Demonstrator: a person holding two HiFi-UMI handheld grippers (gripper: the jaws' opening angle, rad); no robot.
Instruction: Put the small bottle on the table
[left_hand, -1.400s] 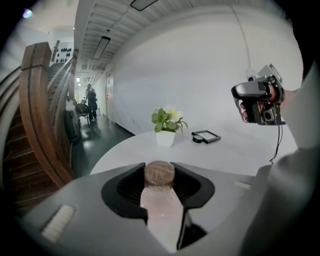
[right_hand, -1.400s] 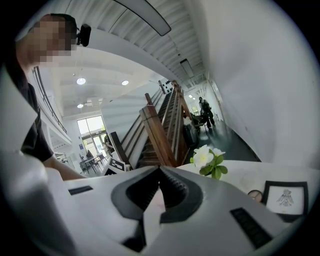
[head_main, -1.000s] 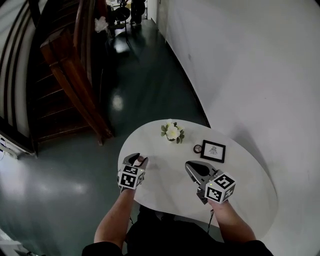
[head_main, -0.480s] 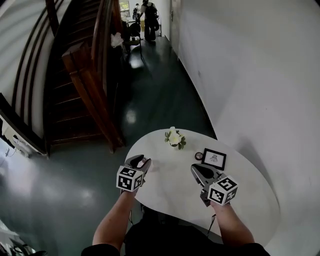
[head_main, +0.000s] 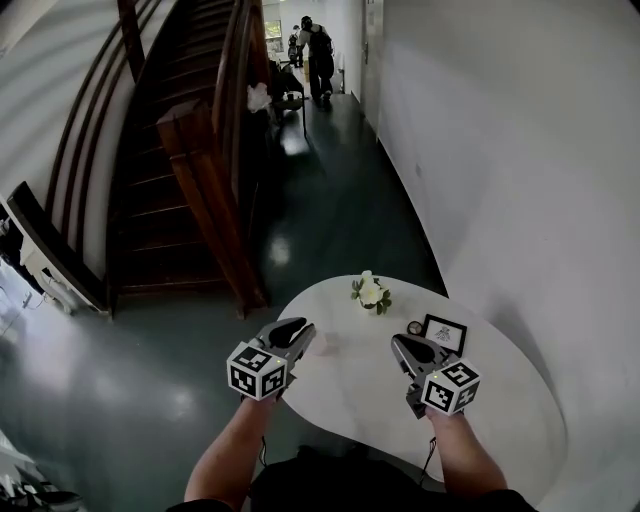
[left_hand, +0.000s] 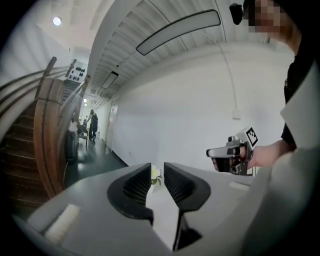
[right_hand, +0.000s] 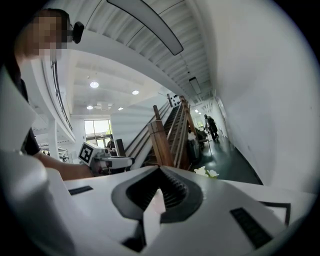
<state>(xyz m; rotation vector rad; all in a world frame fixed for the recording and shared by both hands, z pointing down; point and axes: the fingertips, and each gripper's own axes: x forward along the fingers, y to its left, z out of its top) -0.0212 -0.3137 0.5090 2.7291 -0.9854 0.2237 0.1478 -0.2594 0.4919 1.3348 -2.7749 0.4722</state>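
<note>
A small pale pinkish thing (head_main: 321, 344) sits on the white oval table (head_main: 500, 420), just ahead of my left gripper's tips. It is too faint to tell whether it is the bottle. My left gripper (head_main: 303, 328) hovers at the table's near-left edge. Its jaws (left_hand: 157, 172) are closing with nothing between them, and the flower shows through the narrow gap. My right gripper (head_main: 400, 343) is held over the table's middle, and its ribbed tips (right_hand: 160, 170) meet with nothing in them.
A white flower posy (head_main: 371, 293) stands at the table's far side, with a small framed picture (head_main: 443, 333) and a little round item (head_main: 414, 327) beside it. A wooden staircase (head_main: 200, 170) rises on the left. A person (head_main: 320, 50) walks down the corridor. A white wall runs along the right.
The head view has tilted up the corridor. My left gripper has drawn back toward the table's near-left edge, and the pinkish thing once at its tips now lies just ahead of them.
</note>
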